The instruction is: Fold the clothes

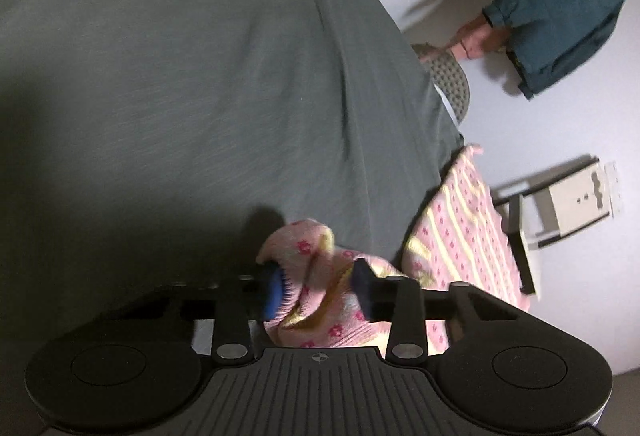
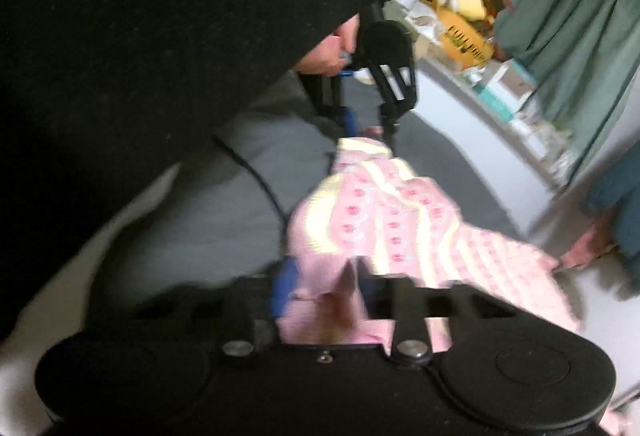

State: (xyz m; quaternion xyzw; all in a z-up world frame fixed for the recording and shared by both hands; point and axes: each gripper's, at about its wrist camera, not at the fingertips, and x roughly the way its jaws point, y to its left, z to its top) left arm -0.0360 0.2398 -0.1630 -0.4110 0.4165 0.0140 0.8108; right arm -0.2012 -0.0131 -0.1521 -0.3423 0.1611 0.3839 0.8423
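Observation:
A pink knitted garment (image 1: 464,228) with yellow stripes and small pink flowers hangs stretched between the two grippers. In the left wrist view my left gripper (image 1: 320,290) is shut on a bunched corner of it, the blue pads (image 1: 274,294) pressing the fabric. In the right wrist view my right gripper (image 2: 326,288) is shut on another edge of the garment (image 2: 384,220). The left gripper (image 2: 370,134) shows further off, holding the far end, with a hand (image 2: 328,54) on its handle. The image is blurred.
Grey fabric (image 1: 200,76) fills the left wrist view. A person's black top (image 2: 180,16) and grey clothing (image 2: 208,204) crowd the left. A teal garment (image 1: 560,24) hangs on the white wall. A shelf with a yellow plush toy (image 2: 468,4) stands by green curtains (image 2: 568,16).

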